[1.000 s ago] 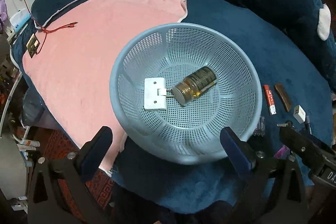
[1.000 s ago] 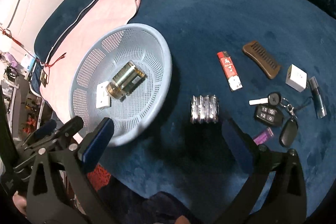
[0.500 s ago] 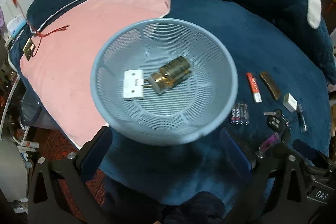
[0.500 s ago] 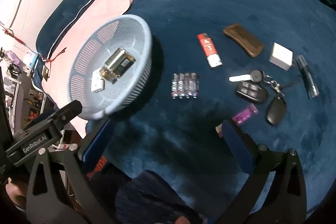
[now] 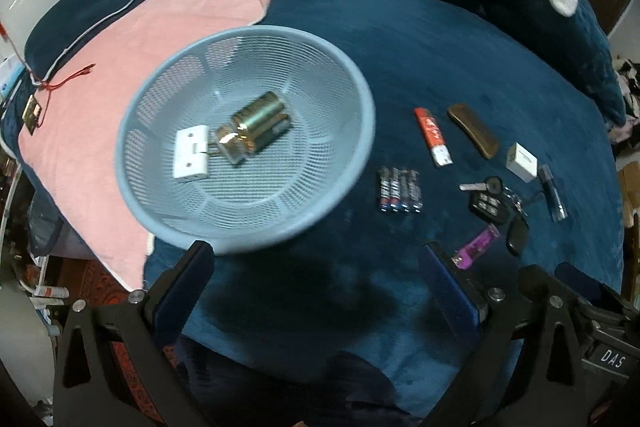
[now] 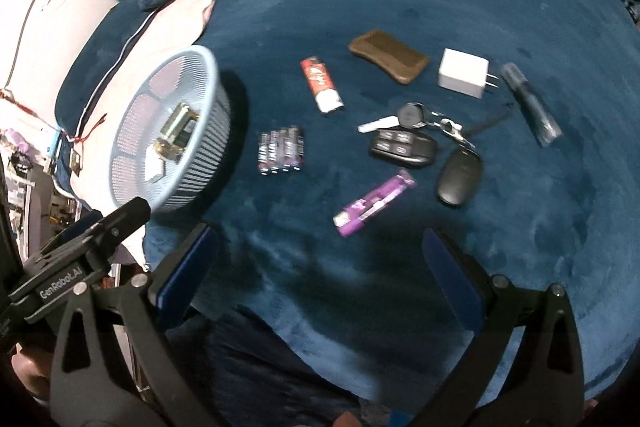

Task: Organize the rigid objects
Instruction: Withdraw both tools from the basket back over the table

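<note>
bed [image 6: 460,7]: dark blue plush cover carries everything; pink towel [image 5: 132,51] over its left side.
basket [image 5: 352,99]: one, pale blue mesh, straddling the towel edge toward the bed's left. Holds 2 things: brass cylinder [image 5: 256,123] on its side, white switch block [image 5: 191,157] touching it.
loose items: 7 groups on the blue cover right of the basket, none in it yet.
key bunch [image 6: 404,143]: 1 ring, one key plus two black fobs.
comb [image 6: 390,61]: 1, brown.
charger [image 6: 462,73]: 1, white, prongs facing right.
dark tube [image 6: 530,105]: 1, nearest the right edge.
lighter [image 6: 322,85]: 1, red and white.
purple pack [image 6: 374,203]: 1, closest to the right fingers.
batteries [image 6: 280,149]: 4 in one wrapped pack, just beside the basket.
left gripper [image 5: 316,283]: fingers wide apart, empty, hovering at the basket's near rim.
right gripper [image 6: 316,269]: fingers wide apart, empty, above the cover near the purple pack.
step: probably next pick. Suggest the purple pack; align fingers across its short width, press into the plush before closing.
</note>
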`<state>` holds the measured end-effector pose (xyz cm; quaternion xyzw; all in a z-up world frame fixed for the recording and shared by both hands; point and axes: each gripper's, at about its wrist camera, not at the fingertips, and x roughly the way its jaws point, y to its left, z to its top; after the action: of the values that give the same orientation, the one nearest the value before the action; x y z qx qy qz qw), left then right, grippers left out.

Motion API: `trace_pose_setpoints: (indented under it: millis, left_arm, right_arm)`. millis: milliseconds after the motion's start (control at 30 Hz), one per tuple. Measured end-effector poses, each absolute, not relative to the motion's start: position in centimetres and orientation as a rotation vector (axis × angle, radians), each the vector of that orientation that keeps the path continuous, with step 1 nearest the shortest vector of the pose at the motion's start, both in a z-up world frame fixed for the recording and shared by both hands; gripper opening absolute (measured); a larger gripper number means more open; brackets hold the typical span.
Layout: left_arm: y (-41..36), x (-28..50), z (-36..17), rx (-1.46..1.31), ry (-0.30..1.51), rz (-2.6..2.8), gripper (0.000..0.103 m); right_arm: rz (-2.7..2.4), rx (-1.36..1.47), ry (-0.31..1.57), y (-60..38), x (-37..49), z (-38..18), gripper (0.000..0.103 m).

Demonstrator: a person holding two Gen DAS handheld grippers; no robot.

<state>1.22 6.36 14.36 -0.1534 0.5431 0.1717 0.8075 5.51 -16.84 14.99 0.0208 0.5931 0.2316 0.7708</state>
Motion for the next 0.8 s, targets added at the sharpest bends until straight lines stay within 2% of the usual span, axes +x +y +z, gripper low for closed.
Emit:
trace_pose_setpoints:
  millis: [800]
  left_arm:
    - [-0.6,5.6,9.5,-0.292,1.267,0.221,0.102]
  right_arm:
    - [0.324,0.111,1.363,-26.6,7.9,10.9,0.103]
